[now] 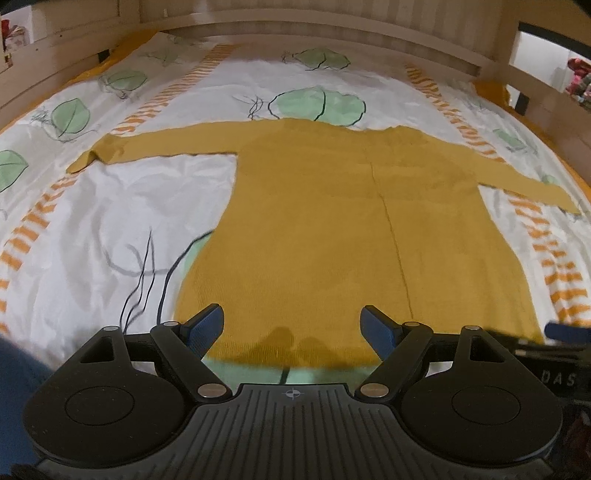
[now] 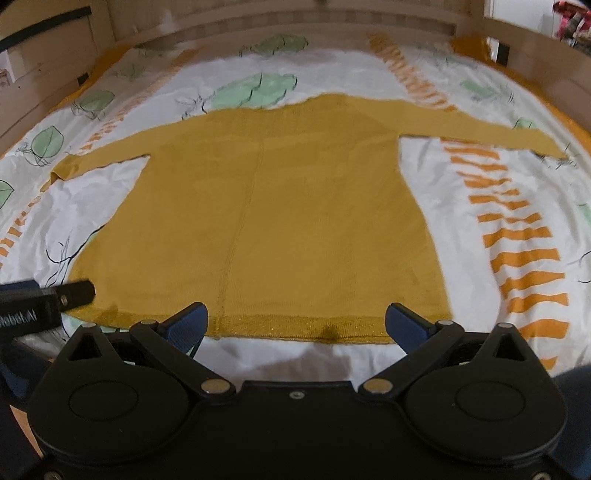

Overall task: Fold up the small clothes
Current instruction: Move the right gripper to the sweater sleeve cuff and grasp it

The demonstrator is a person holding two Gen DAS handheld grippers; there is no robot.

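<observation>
A mustard-yellow long-sleeved knit top (image 1: 325, 221) lies flat on the bed with both sleeves spread out sideways; it also shows in the right wrist view (image 2: 280, 206). My left gripper (image 1: 291, 328) is open and empty, hovering over the hem at its left part. My right gripper (image 2: 295, 325) is open and empty, just above the hem (image 2: 295, 330) at its right part. The right gripper's tip shows in the left wrist view (image 1: 565, 332), and the left gripper's tip shows in the right wrist view (image 2: 70, 291).
The bed cover (image 1: 110, 221) is white with green leaf prints and orange striped bands. A wooden bed frame (image 1: 332, 22) rings the far side and both ends. Shelves with colourful items (image 1: 580, 81) stand beyond the right rail.
</observation>
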